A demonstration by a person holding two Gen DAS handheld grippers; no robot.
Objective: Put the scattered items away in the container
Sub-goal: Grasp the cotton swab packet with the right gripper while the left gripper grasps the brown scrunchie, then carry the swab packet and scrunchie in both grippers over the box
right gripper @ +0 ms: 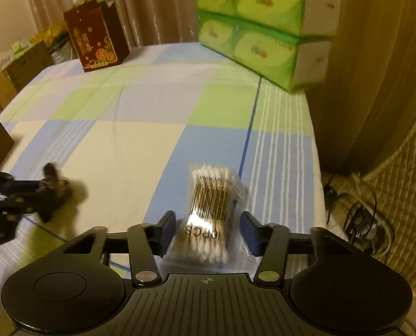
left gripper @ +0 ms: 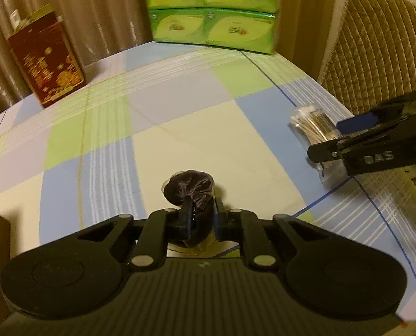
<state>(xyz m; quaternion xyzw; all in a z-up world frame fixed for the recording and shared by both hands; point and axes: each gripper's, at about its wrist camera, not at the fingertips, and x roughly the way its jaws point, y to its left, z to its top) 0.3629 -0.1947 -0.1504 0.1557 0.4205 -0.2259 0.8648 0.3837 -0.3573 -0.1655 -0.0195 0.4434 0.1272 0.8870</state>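
Left wrist view: the left gripper (left gripper: 203, 212) pinches a dark velvet scrunchie (left gripper: 189, 189) between its fingers, over the checked tablecloth (left gripper: 180, 128). Off to the right, the right gripper (left gripper: 333, 137), embossed "DAS", reaches over a clear pack of cotton swabs (left gripper: 310, 124). A maroon box (left gripper: 47, 64) with gold print and stacked green tissue packs (left gripper: 212, 11) stand at the far edge; their writing is too blurred to read.

Right wrist view: the right gripper (right gripper: 208, 231) is spread wide, its fingers on either side of the cotton swabs (right gripper: 209, 210), not touching the bundle. The pack shows a barcode and "PCS".
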